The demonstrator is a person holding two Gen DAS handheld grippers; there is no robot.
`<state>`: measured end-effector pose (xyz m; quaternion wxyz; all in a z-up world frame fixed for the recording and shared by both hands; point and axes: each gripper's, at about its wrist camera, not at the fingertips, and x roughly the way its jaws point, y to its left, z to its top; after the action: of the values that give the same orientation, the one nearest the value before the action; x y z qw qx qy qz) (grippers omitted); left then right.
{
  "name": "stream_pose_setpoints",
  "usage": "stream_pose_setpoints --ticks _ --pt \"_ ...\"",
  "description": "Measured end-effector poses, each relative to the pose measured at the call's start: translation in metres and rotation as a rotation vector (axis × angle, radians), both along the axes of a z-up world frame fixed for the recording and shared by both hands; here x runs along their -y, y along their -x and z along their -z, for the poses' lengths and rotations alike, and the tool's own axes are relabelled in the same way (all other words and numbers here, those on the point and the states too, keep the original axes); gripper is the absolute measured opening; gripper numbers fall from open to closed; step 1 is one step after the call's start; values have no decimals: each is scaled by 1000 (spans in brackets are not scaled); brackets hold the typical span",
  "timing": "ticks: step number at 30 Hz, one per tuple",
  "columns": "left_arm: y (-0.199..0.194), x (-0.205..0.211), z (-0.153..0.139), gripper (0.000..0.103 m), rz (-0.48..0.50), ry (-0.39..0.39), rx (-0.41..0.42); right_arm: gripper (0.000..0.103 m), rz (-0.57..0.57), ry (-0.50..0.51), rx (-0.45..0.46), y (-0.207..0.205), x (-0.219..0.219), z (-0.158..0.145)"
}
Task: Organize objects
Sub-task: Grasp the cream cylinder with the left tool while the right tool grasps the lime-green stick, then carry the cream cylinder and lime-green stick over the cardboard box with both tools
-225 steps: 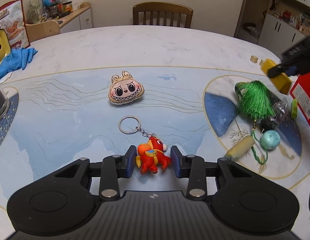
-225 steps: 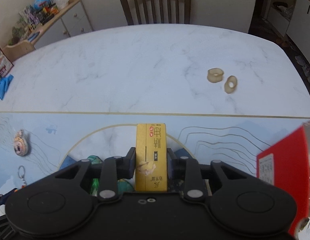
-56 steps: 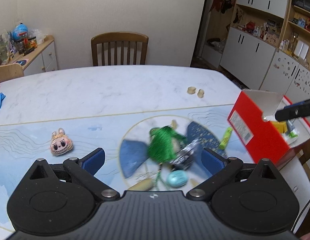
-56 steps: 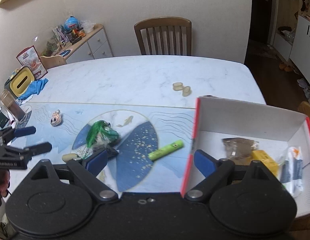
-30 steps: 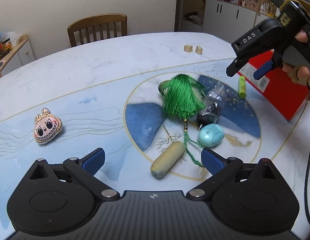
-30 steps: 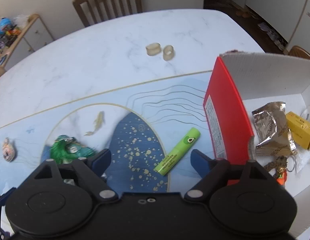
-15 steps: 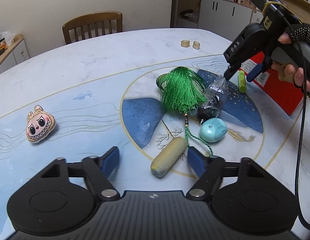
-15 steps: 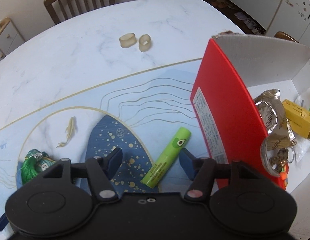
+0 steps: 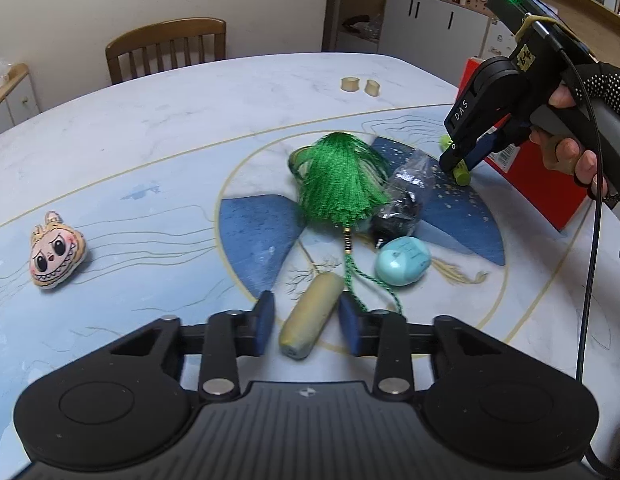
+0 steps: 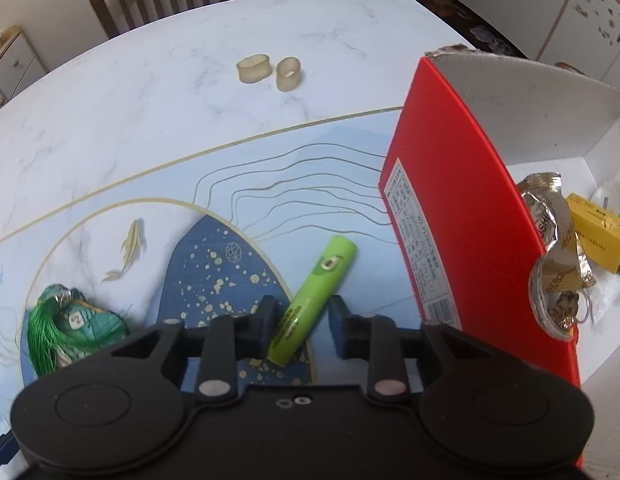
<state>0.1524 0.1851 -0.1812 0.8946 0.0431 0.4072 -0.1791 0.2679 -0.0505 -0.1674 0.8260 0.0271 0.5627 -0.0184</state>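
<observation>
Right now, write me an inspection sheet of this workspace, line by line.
Surface: marble-look table with a blue patterned mat.
Job's things: beige cylinder between the left gripper's fingers; green tube between the right gripper's fingers; red box holds a foil packet and a yellow carton.
Clutter: green tassel, plastic-wrapped dark item, turquoise egg, plush face, two beige rings.
Grippers: left gripper and right gripper closing; gaps remain at the pads.
Cables: black cable hangs from the right gripper.
Surroundings: wooden chair, white cabinets.
</observation>
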Motion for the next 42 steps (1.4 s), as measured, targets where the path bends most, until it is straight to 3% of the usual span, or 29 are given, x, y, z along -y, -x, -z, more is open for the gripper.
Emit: stream_pose_setpoints --ticks 3,6,22,31,42 --pt "1 2 0 28 -7 -9 -2 20 -23 -8 2 3 1 -1" --pt "1 3 -1 16 -27 -10 -10 17 -51 -23 13 10 0 -3" --pt "12 -10 -13 15 -198 71 -83 15 -141 -174 70 54 19 -40" --pt "19 4 -50 15 -239 103 -66 15 -196 -223 131 75 47 -75" --pt "20 63 -100 15 -211 140 -12 15 -237 -287 225 85 104 -116"
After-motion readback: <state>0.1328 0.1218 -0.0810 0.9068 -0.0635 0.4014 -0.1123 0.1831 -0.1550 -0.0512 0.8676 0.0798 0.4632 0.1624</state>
